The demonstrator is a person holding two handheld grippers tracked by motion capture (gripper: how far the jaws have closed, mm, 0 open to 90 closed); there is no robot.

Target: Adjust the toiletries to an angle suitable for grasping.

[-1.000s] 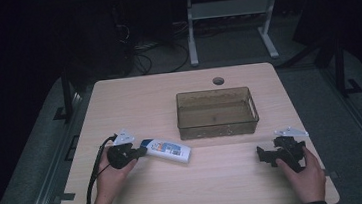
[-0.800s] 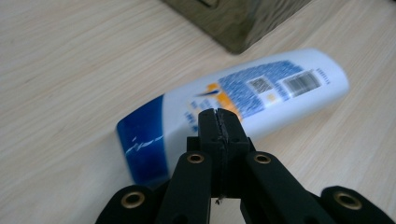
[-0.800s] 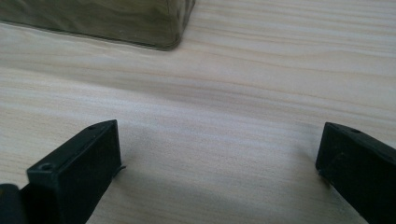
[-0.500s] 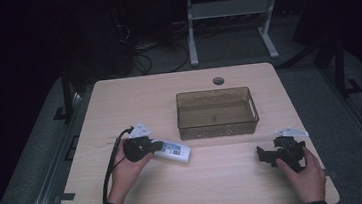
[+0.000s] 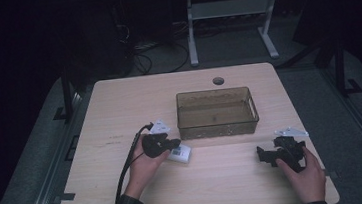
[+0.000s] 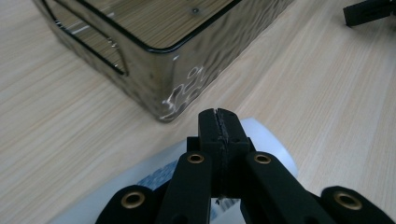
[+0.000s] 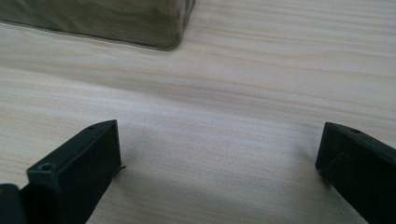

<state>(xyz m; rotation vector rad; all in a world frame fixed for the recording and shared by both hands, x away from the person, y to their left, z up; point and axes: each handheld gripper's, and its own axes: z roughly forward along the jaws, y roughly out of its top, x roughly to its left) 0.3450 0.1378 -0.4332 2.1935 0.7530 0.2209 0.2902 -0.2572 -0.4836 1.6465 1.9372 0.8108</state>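
Bottle (image 5: 180, 153): white, blue-printed label, lying flat on worktop (image 5: 119, 108) near bin (image 5: 218, 127) corner | your left fingers (image 6: 219, 122) closed together above it, gripping nothing | your right fingers (image 7: 217, 163) wide apart, empty.

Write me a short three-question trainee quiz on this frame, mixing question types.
1. True or false: the left hand-held gripper has its jaws pressed together.
2. The white bottle lies: A) inside the bin, B) on the table beside the bin, C) under the right hand-held gripper.
3. Fill in: the right hand-held gripper has its jaws ____ over bare table.

Key: 1 true, and the bottle lies beneath the jaws, not between them. 2 B, just short of the brown bin. 3 open.
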